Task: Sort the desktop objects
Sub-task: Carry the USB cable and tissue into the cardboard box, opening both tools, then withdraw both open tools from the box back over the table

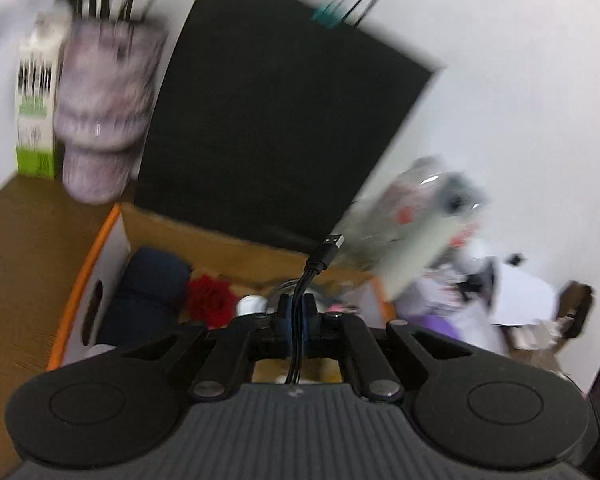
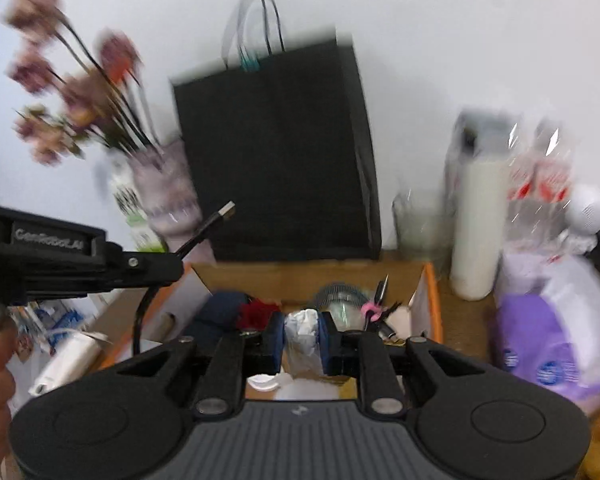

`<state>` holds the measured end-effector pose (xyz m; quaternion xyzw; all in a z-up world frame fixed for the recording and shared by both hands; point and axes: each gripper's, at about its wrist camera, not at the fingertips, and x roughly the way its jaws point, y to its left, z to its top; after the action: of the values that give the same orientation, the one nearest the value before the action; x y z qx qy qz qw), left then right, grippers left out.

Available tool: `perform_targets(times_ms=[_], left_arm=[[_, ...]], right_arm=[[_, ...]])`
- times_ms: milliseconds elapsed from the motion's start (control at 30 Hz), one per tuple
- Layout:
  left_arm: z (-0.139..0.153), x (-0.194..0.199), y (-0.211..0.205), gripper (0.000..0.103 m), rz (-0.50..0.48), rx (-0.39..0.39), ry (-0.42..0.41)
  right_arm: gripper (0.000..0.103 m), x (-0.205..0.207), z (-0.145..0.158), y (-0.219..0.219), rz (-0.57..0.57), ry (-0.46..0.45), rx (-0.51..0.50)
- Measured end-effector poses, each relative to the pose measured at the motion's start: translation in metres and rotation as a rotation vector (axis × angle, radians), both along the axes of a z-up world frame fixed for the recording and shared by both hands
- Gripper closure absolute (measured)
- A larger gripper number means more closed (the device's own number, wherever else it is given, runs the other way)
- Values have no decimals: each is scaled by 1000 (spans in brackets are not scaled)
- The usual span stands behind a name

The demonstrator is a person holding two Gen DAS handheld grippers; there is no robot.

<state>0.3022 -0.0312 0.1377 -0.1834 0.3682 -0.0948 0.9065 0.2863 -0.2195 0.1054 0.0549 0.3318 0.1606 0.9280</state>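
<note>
- Left gripper (image 1: 297, 316): jaws pressed together on a black USB cable (image 1: 314, 270); the metal plug sticks up past the fingertips at frame centre, the rest of the cord trailing down toward the camera.
- Right gripper (image 2: 301, 340): narrowly spread, pinching a crumpled white wrapper or tissue (image 2: 301, 330) between blue pads, lower centre of its own view.
- Cardboard box (image 2: 312, 276), orange-edged: lies just beyond both grippers, centre of each frame. It holds a dark blue fabric bundle (image 1: 152, 292), a red artificial rose (image 1: 212, 300), a clear round lid or cup (image 2: 340, 304), and pens or clips with a pink tag (image 2: 374, 306).
- Risk, cable: judged likely to snag. The loose cord hangs below the left gripper in the right wrist view and could catch on the box rim or drag contents out.
- Risk, wrapper: a light, crushable thing in a shallow pinch; it may slip or cling to a pad on release.
- Risk, surroundings: both views are motion-blurred; a wide swing could knock the vase of dried flowers (image 1: 104, 120) at upper left.
- Surface: brown wooden desktop (image 1: 24, 248), crowded.
- Room: white wall (image 2: 460, 40) behind; black paper bag (image 2: 276, 152) upright behind the box; green-and-white carton (image 1: 36, 120) at far left; white bottle (image 2: 478, 220), cellophane packs and a purple packet (image 2: 540, 344) at right.
</note>
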Motion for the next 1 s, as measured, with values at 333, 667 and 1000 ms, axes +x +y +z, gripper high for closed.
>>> perform_targets(times_ms=[333,667,1000], left_arm=[[-43,3,4,40,46,90,-2],[-36,-131,8,15,34,220,-120],[-77,-278,35,2,-46,263,-171]], right_arm=[[46,37,-48,5,-56,75,-46],[35,-68,-19,-3,-92,-23,-83],[19,-223,-38,6,-67,-62,-77]])
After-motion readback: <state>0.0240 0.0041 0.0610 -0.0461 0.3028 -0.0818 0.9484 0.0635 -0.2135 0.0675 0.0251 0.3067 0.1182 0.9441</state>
